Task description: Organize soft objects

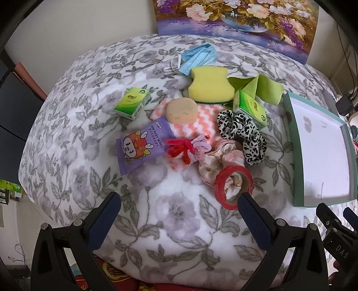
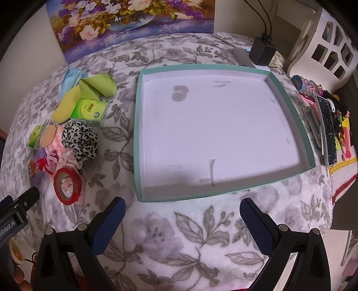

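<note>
A heap of soft things lies on the flowered blanket [image 1: 174, 215]: a yellow sponge [image 1: 209, 86], a blue face mask [image 1: 198, 57], a leopard scrunchie [image 1: 242, 134], a purple baby wipes pack [image 1: 139, 147], a striped fluffy sock [image 1: 194, 127], a round beige puff [image 1: 181, 111] and a red tape roll [image 1: 232, 184]. My left gripper [image 1: 179, 201] hovers open just in front of the heap, holding nothing. The teal tray [image 2: 138, 138] has a bare white floor. My right gripper [image 2: 182, 207] is open at the tray's near edge, empty.
Two green tissue packs [image 1: 132, 102] [image 1: 250, 108] and a green cloth [image 1: 266, 89] lie among the heap. A flower painting [image 2: 132, 20] leans at the back. A charger [image 2: 261, 52], a phone [image 2: 327, 132] and small toys [image 2: 342, 125] crowd the right edge.
</note>
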Available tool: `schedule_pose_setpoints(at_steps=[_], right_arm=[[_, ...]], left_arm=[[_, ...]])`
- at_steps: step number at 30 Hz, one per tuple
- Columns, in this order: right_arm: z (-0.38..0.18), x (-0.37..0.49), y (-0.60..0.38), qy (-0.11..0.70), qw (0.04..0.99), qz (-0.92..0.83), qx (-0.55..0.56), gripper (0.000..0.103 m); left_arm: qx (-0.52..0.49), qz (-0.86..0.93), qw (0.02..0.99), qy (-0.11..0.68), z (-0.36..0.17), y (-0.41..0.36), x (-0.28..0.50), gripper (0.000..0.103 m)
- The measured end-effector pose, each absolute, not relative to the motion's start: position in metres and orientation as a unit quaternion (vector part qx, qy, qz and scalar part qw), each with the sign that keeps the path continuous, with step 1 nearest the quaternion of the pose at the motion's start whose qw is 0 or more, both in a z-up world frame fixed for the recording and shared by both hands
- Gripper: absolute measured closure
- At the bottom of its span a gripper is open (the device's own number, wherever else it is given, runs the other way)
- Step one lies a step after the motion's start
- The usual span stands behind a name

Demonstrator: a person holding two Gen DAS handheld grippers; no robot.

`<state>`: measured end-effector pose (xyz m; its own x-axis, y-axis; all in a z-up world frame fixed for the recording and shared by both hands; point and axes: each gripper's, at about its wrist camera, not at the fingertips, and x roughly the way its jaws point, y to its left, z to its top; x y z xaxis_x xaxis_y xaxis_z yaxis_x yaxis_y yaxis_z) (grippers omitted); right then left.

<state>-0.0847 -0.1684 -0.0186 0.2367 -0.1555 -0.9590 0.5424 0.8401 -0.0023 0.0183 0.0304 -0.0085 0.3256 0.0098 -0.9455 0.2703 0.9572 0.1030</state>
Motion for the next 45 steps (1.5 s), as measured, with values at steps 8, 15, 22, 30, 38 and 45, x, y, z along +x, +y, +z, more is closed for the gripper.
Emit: schedule_pose_setpoints(at_steps=[8, 15, 22, 30, 38, 45], right_arm=[[-0.010, -0.087, -0.169, 0.555, 0.782, -0.233, 0.164, 0.000], [-0.007, -0.086, -0.169, 0.544, 0.790, -0.232, 0.159, 0.000], [-0.005, -0.083, -0.168, 0.536, 0.796, -0.226, 0.165, 0.000], [0.008, -0.063, -0.164, 0.509, 0.812, -0.201, 0.205, 0.000], [0.016, -0.023, -0.130, 0.514, 0.824, -0.169, 0.167, 0.000], [-0.002, 0.004, -0.103, 0.545, 0.815, -0.120, 0.159, 0.000]], left_arm=[[0.123, -0.083, 0.805, 0.575, -0.009, 0.028, 0.018, 0.000], [0.120, -0.086, 0.804, 0.576, -0.009, 0.029, 0.018, 0.000], [0.106, -0.091, 0.809, 0.571, -0.006, 0.033, 0.021, 0.000], [0.032, -0.077, 0.819, 0.567, 0.011, 0.049, 0.047, 0.000], [-0.058, -0.061, 0.814, 0.574, 0.012, 0.074, 0.070, 0.000], [-0.038, -0.016, 0.830, 0.556, 0.018, 0.081, 0.083, 0.000]])
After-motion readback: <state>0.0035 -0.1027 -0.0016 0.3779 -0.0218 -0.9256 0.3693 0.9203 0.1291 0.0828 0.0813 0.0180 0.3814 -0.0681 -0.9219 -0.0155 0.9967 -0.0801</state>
